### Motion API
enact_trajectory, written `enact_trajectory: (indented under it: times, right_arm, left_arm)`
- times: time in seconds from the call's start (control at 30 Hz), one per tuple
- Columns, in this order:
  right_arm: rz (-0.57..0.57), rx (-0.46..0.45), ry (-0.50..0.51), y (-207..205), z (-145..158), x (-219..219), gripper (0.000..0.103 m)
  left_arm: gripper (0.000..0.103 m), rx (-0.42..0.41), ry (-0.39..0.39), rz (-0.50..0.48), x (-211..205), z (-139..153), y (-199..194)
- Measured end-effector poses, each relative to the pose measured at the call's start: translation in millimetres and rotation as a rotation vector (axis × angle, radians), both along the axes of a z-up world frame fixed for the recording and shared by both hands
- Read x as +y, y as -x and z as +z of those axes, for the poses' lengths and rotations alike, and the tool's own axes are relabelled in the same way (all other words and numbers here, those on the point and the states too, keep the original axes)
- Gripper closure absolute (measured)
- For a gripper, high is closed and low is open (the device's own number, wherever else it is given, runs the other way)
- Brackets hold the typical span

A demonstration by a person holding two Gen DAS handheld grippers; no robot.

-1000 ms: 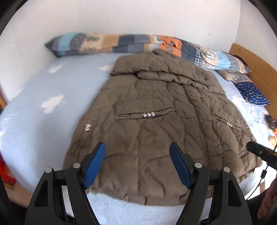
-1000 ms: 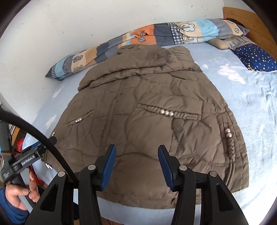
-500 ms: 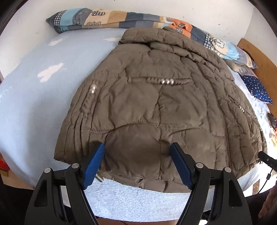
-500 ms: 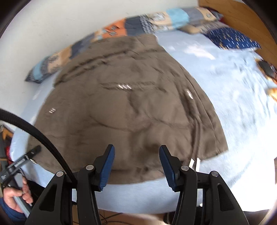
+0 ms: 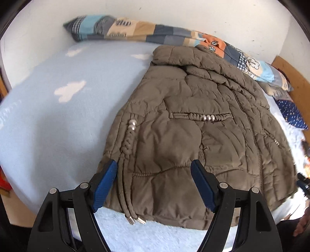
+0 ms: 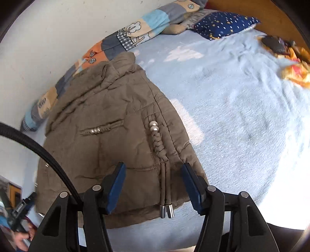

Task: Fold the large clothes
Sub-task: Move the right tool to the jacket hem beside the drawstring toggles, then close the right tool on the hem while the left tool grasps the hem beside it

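Observation:
A brown quilted jacket [image 5: 193, 135] lies flat, front up, on a light blue bed [image 5: 58, 108], hem toward me. My left gripper [image 5: 154, 170] is open and empty, hovering over the hem's left corner beside a braided drawstring [image 5: 127, 143] with metal tips. In the right wrist view the jacket [image 6: 108, 131] fills the left half. My right gripper [image 6: 153, 174] is open and empty over the hem's right corner, straddling its drawstring [image 6: 164, 186].
A patchwork bolster [image 5: 155, 34] lies along the white wall behind the jacket. A navy starred pillow [image 6: 222, 25] and a wooden headboard [image 6: 271, 13] are at the far right. Orange and dark items [image 6: 290, 58] sit on the bed's right side.
Both grippers have spread apart: the left moved toward the hem's left corner, the right toward the hem's right corner. Both stayed open. The jacket has not moved.

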State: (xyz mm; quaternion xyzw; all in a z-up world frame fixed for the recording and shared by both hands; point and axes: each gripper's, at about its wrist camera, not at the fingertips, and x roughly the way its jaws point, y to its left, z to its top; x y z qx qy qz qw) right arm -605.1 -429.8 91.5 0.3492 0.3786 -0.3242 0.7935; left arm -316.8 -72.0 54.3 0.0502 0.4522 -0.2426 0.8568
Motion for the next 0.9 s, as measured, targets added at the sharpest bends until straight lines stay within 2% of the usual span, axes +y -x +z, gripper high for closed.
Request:
enact_trajectory:
  times: [0.1,0.2,0.3,0.37,0.4,0.53,0.67,0.73,0.83,0.9]
  right_arm:
    - [-0.005,-0.025,0.022,7,3,2,0.038]
    - [-0.079,-0.025,0.041,24,3,-4,0.038]
    - [-0.111,-0.007,-0.048,34,-16,-11,0.038]
    - [-0.11,-0.001,-0.102,33,-28,-11,0.038]
    - [-0.113,-0.013,-0.123,34,-31,-11,0.038]
    - [-0.104,-0.087,-0.165,32,-29,-9,0.038]
    - [-0.091,-0.086,-0.158,23,-28,-5,0.036]
    - [-0.094,-0.083,-0.158,21,-29,-6,0.036]
    - [-0.098,-0.083,-0.165,17,-32,-10,0.036]
    - [-0.1,-0.083,-0.167,16,-33,-10,0.036]
  left_arm:
    - [0.026,-0.023,0.006,-0.002,2,-2,-2]
    - [0.024,-0.002,-0.022,0.003,-2,-17,-9]
    - [0.023,-0.032,-0.085,-0.013,-12,-26,-6]
    - [0.023,-0.043,-0.079,-0.031,-10,-24,-3]
    - [0.023,-0.032,-0.061,-0.034,-7,-22,-4]
    - [0.023,0.045,0.094,-0.001,21,-11,-17]
    - [0.023,0.059,0.122,0.097,49,-3,-33]
    - [0.023,0.111,0.171,0.114,63,-2,-45]
    - [0.023,0.172,0.194,0.111,72,-8,-56]
    - [0.023,0.24,0.224,0.114,79,-18,-64]
